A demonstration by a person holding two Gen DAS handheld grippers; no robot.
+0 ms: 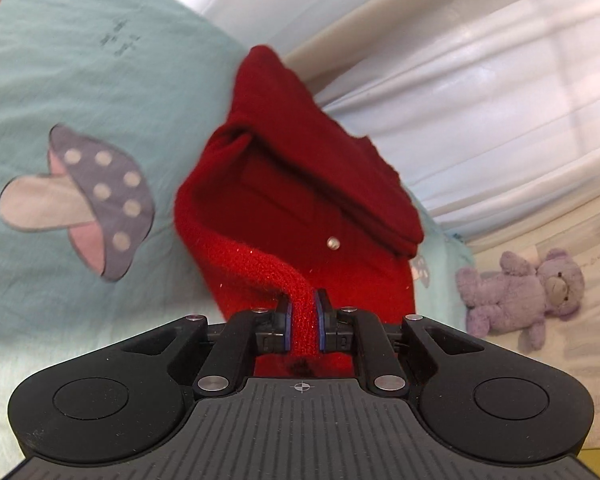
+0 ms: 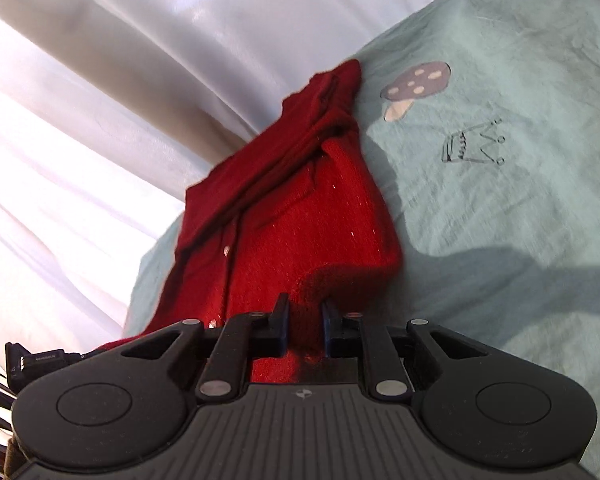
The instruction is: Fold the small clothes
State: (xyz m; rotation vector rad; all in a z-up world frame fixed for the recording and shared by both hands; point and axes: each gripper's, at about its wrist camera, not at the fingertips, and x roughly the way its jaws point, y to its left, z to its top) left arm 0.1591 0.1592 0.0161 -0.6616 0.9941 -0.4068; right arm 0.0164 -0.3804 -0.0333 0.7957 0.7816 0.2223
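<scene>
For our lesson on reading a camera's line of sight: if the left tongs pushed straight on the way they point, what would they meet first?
Probably the red garment itself: the left tongs are shut on its edge, and the rest of it lies bunched directly ahead on the mint sheet. Depth is unclear.

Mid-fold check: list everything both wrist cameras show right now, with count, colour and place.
red knit garment: one, red, on the sheet, near edge pinched in both grippers
sheet: one, pale green with mushroom prints, under the garment
curtain: one, white, behind
teddy bear: one, lilac, lying right of the sheet
left gripper: one, black, shut on garment
right gripper: one, black, shut on garment
</scene>
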